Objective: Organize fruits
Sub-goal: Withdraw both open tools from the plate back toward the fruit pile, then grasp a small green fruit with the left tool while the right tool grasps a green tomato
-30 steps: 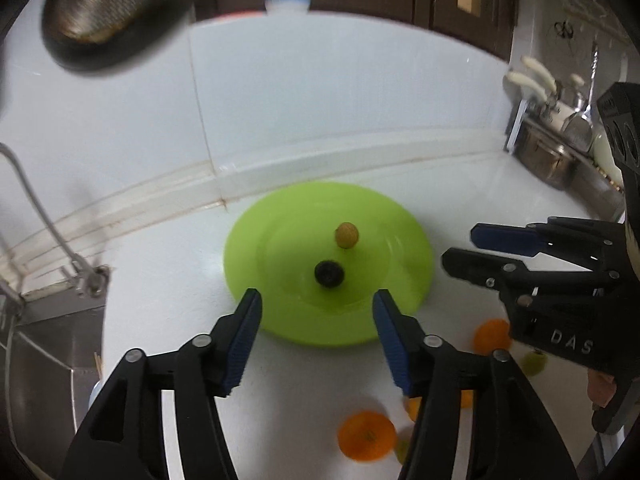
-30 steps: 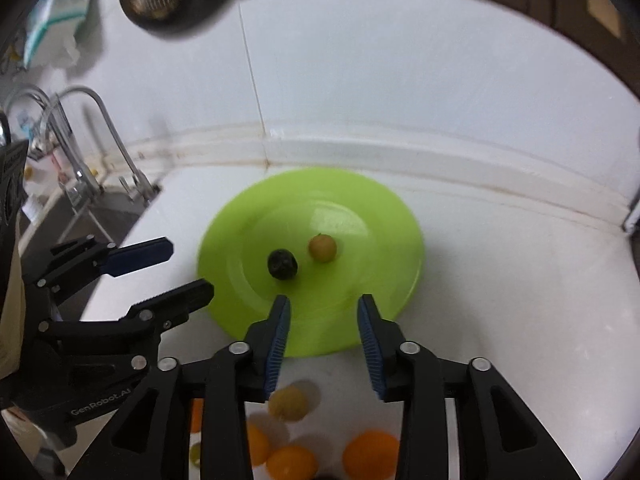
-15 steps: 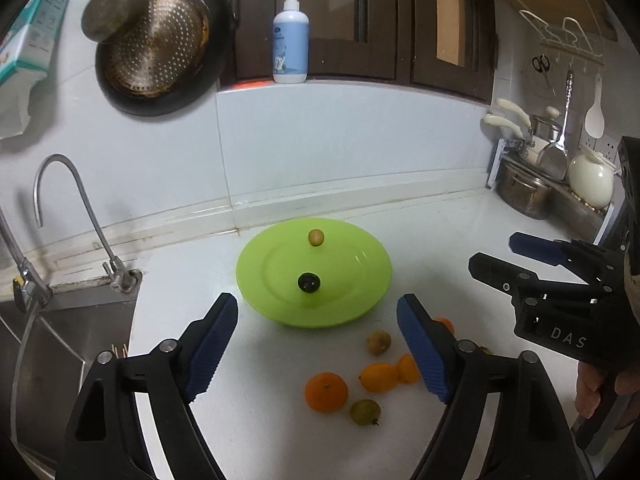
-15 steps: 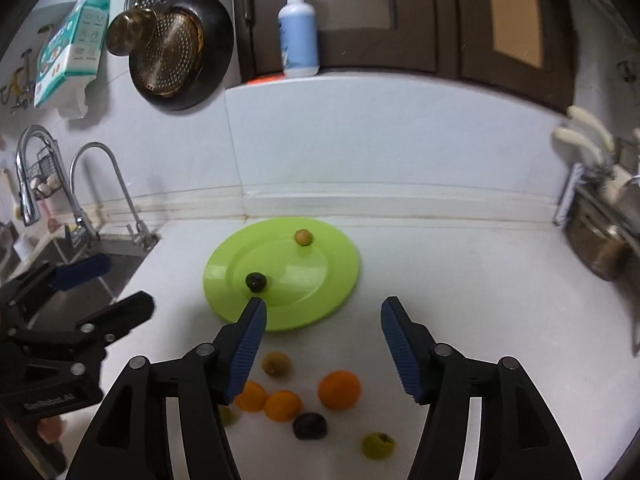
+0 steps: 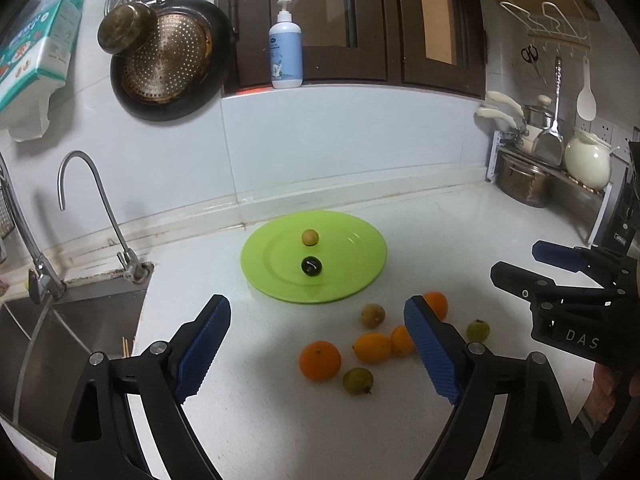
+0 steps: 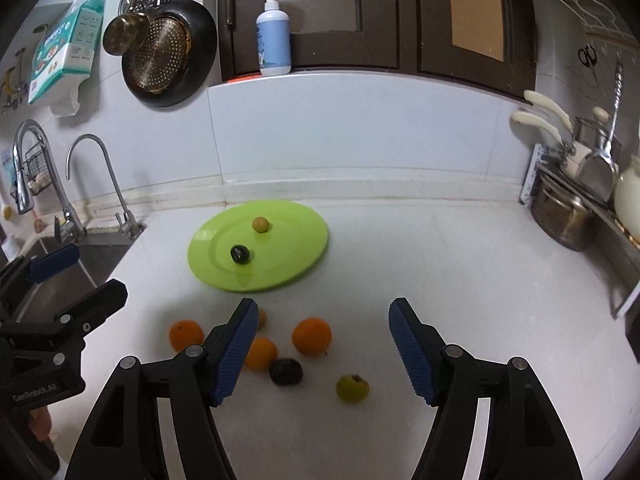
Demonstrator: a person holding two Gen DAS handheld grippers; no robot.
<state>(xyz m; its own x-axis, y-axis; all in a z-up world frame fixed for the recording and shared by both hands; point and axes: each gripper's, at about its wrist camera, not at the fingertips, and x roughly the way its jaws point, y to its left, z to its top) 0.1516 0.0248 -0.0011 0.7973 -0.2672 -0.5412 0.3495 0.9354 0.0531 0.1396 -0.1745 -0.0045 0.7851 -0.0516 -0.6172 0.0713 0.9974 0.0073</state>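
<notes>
Both claws hang over the white table with jaws spread wide, holding nothing: the left claw and the right claw. A green plate near the back wall carries a small yellow fruit and a dark fruit. Oranges and greenish fruits lie loose on the table in front of the plate.

Green plate: one yellow fruit, one dark fruit. Surface: loose oranges. Left gripper: jaws apart, empty.
</notes>
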